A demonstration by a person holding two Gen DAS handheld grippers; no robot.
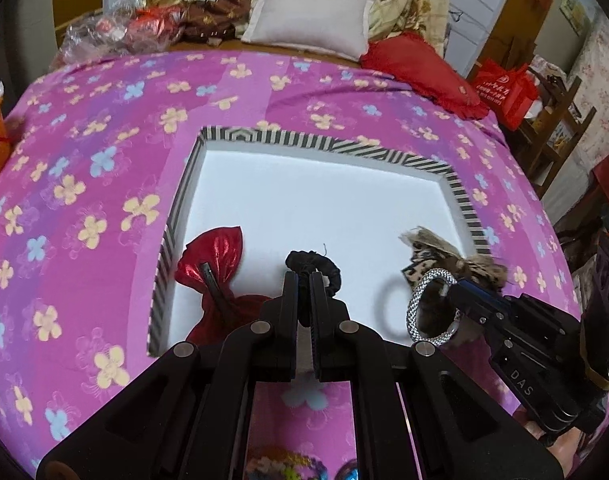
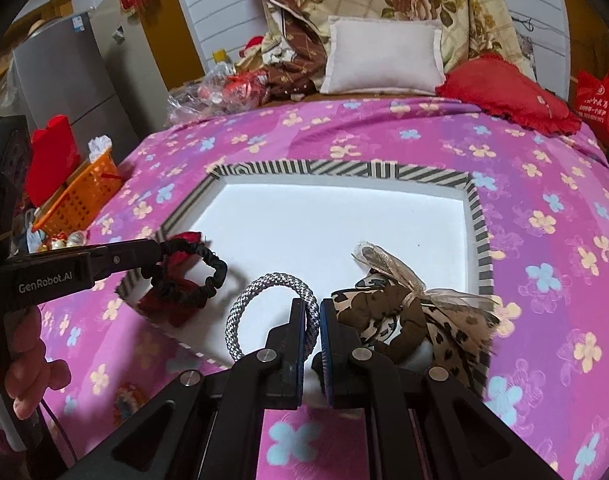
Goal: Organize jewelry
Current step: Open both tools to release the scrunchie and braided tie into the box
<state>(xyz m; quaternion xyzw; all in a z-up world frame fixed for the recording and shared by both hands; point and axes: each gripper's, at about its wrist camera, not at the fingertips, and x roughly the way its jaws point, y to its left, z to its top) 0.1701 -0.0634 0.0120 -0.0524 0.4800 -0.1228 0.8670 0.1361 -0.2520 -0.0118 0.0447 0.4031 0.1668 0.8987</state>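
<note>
Two tools show in the left wrist view: the left tool [image 1: 303, 276] pinches a black scrunchie [image 1: 313, 266] above the near part of a white tray [image 1: 304, 200] with a striped rim lying on the pink flowered bed [image 1: 84, 160], a red bow clip [image 1: 214, 270] in the tray's near left corner, while the right tool [image 1: 450, 290] grips a silver braided ring [image 1: 424, 312] beside a leopard-print bow [image 1: 444, 264]. Seen from the right wrist, the right tool [image 2: 311, 312] is pressed together on the silver braided ring [image 2: 272, 312] over the tray's [image 2: 324, 232] near edge, the leopard-print bow [image 2: 404, 312] just to its right, and the left tool [image 2: 160, 252] holds the black scrunchie [image 2: 200, 272] over the red bow clip [image 2: 176, 300].
</note>
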